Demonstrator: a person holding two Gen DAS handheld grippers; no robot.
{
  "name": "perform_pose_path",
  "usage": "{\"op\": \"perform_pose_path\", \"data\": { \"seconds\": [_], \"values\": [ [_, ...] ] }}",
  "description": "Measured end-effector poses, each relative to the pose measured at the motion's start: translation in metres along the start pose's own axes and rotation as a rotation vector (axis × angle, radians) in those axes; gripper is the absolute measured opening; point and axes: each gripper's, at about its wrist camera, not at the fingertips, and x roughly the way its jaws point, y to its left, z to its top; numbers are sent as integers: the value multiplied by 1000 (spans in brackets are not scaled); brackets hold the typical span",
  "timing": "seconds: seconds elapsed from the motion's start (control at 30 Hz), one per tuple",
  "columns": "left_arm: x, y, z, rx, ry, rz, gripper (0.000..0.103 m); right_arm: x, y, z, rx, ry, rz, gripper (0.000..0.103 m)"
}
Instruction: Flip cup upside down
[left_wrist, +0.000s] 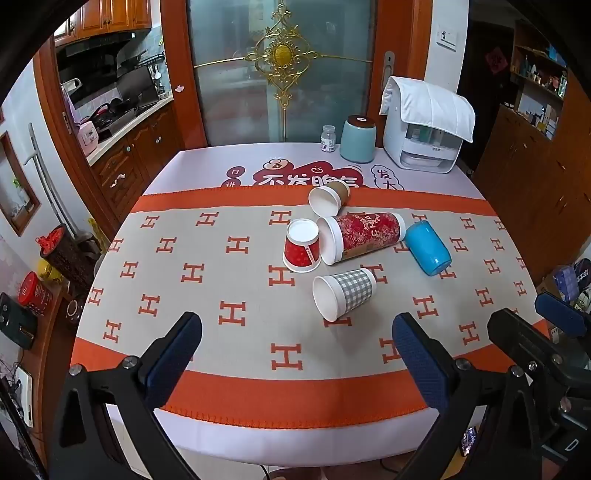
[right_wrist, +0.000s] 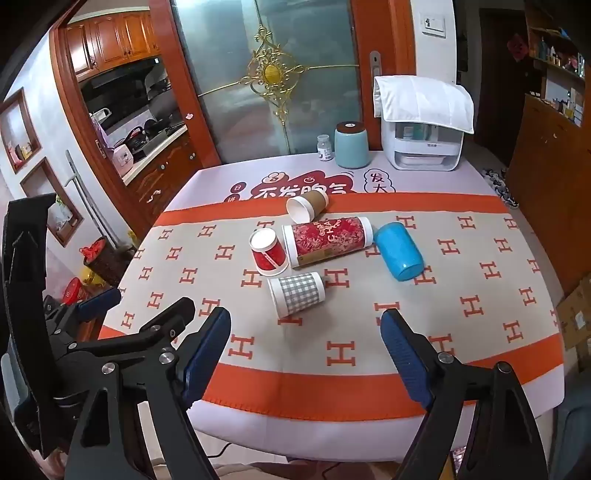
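Several cups sit mid-table. A small red cup (left_wrist: 302, 245) (right_wrist: 266, 251) stands upside down. A grey checked cup (left_wrist: 343, 293) (right_wrist: 297, 293), a tall red patterned cup (left_wrist: 364, 236) (right_wrist: 327, 240), a brown cup (left_wrist: 328, 197) (right_wrist: 306, 208) and a blue plastic cup (left_wrist: 428, 247) (right_wrist: 399, 251) lie on their sides. My left gripper (left_wrist: 295, 354) is open and empty above the near table edge. My right gripper (right_wrist: 306, 350) is open and empty, beside the left one, which shows at the left of the right wrist view.
The table carries an orange-and-beige cloth (left_wrist: 221, 280) with an H pattern. At the back stand a teal canister (left_wrist: 357, 138), a small jar (left_wrist: 328, 138) and a white appliance under a towel (left_wrist: 424, 133). A glass door is behind; cabinets flank both sides.
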Motion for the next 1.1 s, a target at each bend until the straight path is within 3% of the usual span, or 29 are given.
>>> {"op": "perform_pose_path", "data": {
  "seconds": [0.43,1.1],
  "values": [
    [4,1,-3,0,21,-28,101,2,-1,4,-4,9,-7,85],
    [11,-2,5,-4,42,-11,101,11,-6,11,1,24,3,85]
  ]
}}
